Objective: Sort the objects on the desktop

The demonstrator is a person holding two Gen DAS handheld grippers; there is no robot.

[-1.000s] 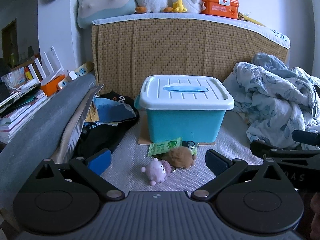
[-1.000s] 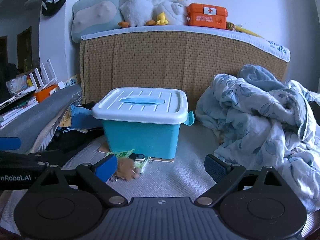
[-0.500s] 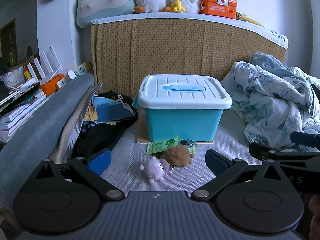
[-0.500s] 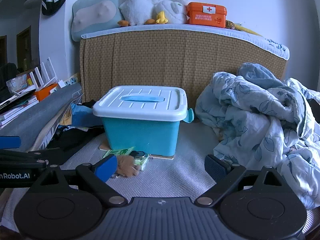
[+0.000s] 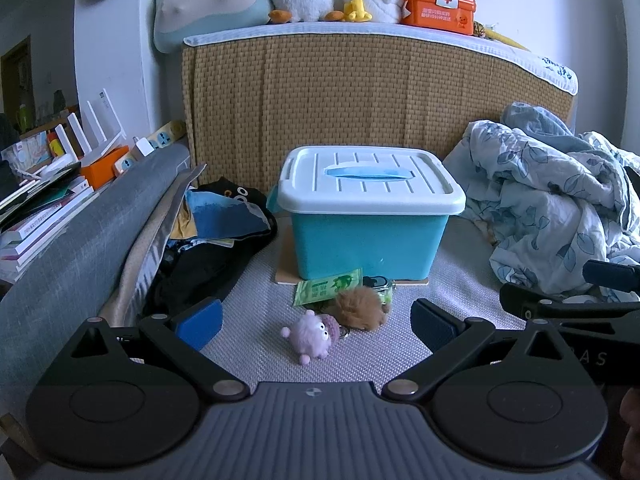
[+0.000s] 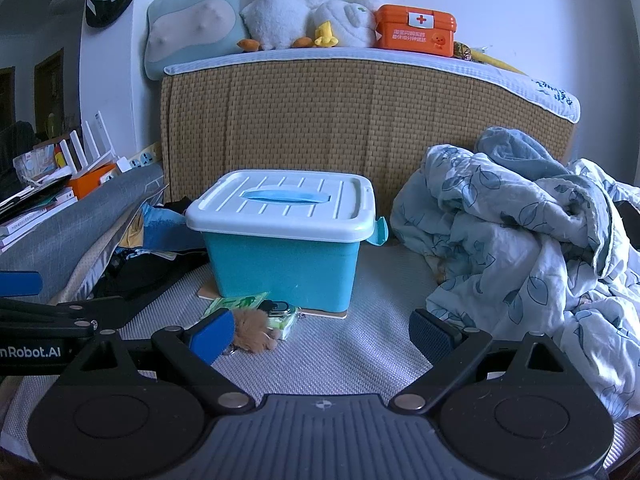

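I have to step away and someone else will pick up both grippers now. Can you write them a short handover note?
Left gripper: open, empty, facing the small items.
Right gripper: open, empty.
Blue storage box stands on the bed mat, white lid shut.
In front of it: pink plush keychain, brown pompom, green packet, a dark key fob.
Done: nothing sorted.
Left: open the lid, put the items in.

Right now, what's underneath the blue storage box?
A flat tan board sticks out beneath the blue storage box. The closed white lid hides whatever is inside.
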